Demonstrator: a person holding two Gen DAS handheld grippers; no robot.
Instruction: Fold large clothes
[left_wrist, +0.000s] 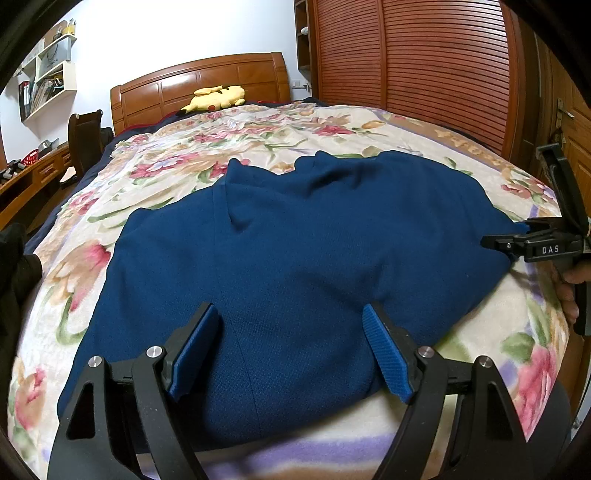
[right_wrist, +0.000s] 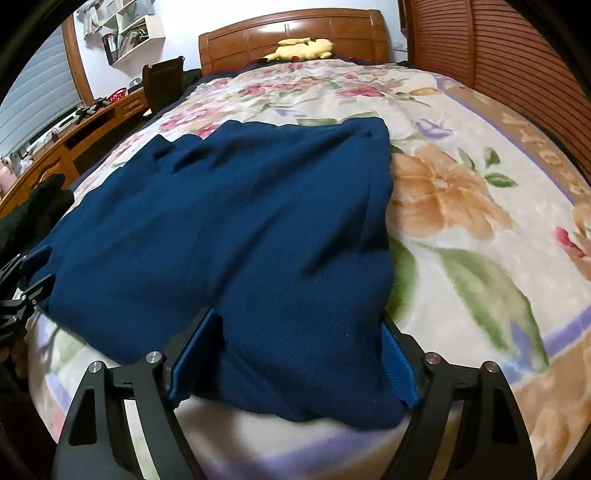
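Note:
A large dark blue garment (left_wrist: 295, 251) lies spread on the floral blanket of the bed; it also shows in the right wrist view (right_wrist: 229, 229). My left gripper (left_wrist: 291, 321) is open, its blue-padded fingers standing wide apart over the garment's near hem. My right gripper (right_wrist: 299, 332) is open too, its fingers straddling the near right corner of the garment, with cloth lying between them. The right gripper also shows from the side at the right edge of the left wrist view (left_wrist: 517, 243), at the garment's right corner. The left gripper shows at the left edge of the right wrist view (right_wrist: 29, 273).
The floral blanket (right_wrist: 461, 192) covers the bed. A yellow plush toy (left_wrist: 218, 96) lies by the wooden headboard (left_wrist: 199, 79). A slatted wooden wardrobe (left_wrist: 417, 55) stands along the right. A desk with a chair (left_wrist: 83, 142) and wall shelves are at the left.

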